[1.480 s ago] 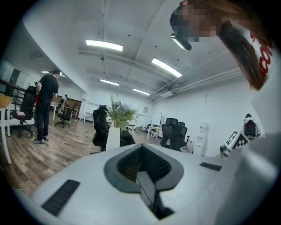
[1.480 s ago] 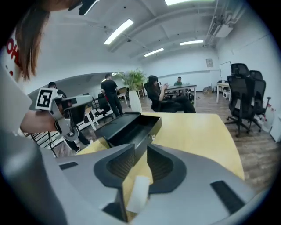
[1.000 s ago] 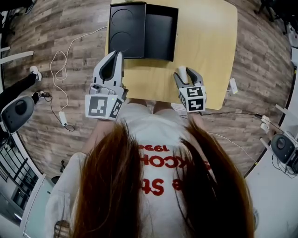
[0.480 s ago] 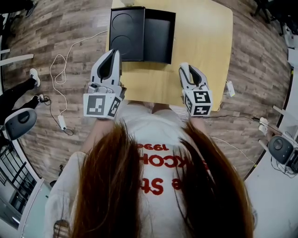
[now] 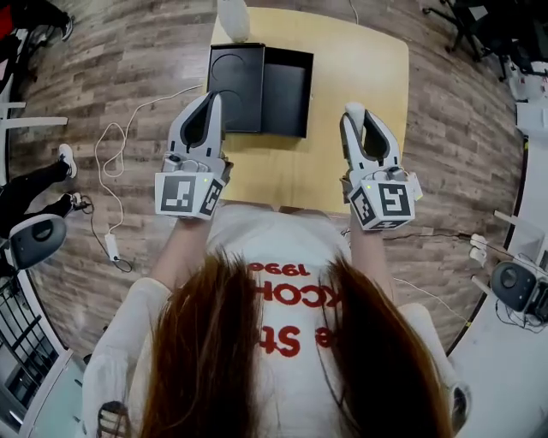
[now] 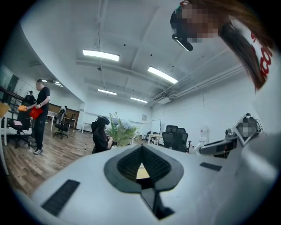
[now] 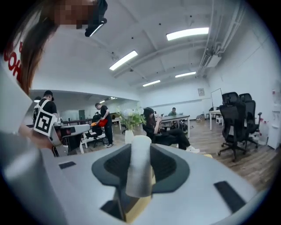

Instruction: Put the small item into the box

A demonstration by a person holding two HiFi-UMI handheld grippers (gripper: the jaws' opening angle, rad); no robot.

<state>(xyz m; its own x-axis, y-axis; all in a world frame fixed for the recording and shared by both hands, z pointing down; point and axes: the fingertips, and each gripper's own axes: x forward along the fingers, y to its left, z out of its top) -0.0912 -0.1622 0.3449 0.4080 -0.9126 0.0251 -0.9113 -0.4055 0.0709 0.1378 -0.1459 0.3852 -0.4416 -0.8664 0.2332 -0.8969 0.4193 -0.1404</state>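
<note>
Behind black box [image 5: 288, 84], white vase [image 5: 233, 17]

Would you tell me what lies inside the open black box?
The open black rectangular box looks empty: a bare dark tray, and a round recess beside it. Its shadowed corners cannot be judged.

Place: I am in a large open-plan office.
Seating: black swivel office chairs [image 7: 235, 118] stand in groups around me.
Desks: people sit and stand at long grey work desks [image 7: 178, 117].
Ceiling: long white strip lights [image 7: 186, 33] run beside bare white ceiling pipes [image 7: 219, 30].
Floor: grey-brown wood-plank floor [image 5: 128, 68].
Extras: a white freestanding whiteboard [image 6: 155, 126] and a white vase of flowers [image 7: 128, 132].
</note>
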